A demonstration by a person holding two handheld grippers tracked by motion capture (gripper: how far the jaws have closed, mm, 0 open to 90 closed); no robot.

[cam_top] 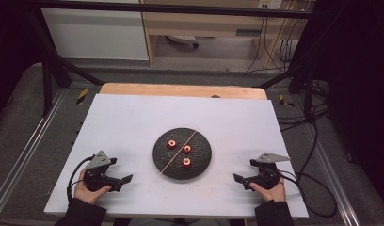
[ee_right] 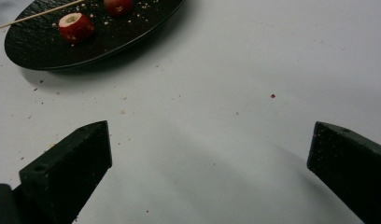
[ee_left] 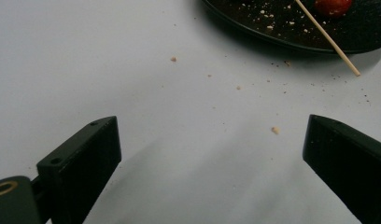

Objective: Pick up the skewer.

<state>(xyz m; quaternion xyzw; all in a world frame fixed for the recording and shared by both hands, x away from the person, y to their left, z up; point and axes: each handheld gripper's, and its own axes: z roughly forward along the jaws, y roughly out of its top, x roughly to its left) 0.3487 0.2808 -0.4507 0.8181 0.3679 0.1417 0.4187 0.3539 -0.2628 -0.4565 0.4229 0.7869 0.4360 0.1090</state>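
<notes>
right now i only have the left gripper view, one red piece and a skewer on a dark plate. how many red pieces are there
Observer: Three red pieces lie on the plate, in the high view.
Operator: where does the skewer run
Observer: The skewer crosses the plate slantwise, one piece on its left, two on its right, its near end past the rim.
Operator: is the right gripper holding anything
Observer: No. The right gripper has its jaws wide apart over bare table, right of the plate.
</notes>
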